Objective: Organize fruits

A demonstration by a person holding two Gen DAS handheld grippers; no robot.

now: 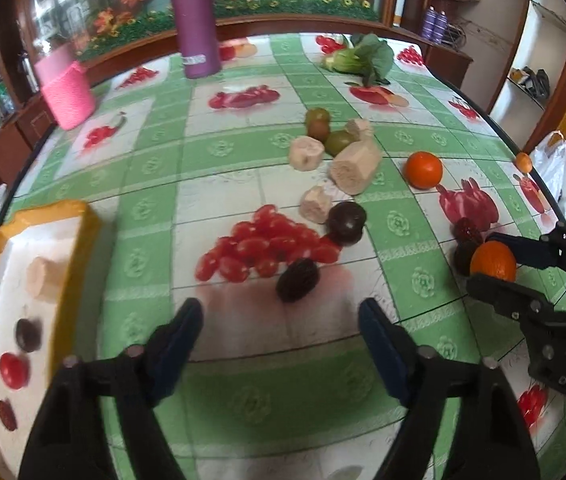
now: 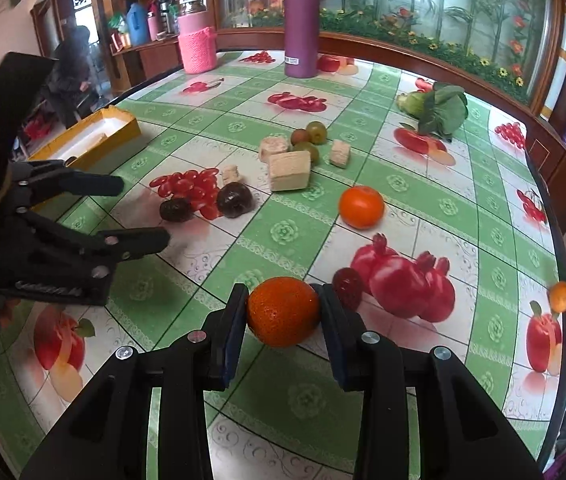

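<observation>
Room near the front, a crowd in the middle

The bench (image 2: 219, 264) is bare between the left tongs (image 2: 145, 212) and the right tongs (image 2: 283, 320), so a hand can slide through there. Farther in, two dark fruits (image 2: 235, 199), pale chunks (image 2: 289, 170) and green fruits (image 2: 317, 132) sit close together and block the way. A loose orange (image 2: 361, 207) sits alone with room around it. The yellow tray (image 2: 95, 136) stands at the left edge. A purple bottle (image 2: 302, 24) and a pink jar (image 2: 198, 48) stand far back.
</observation>
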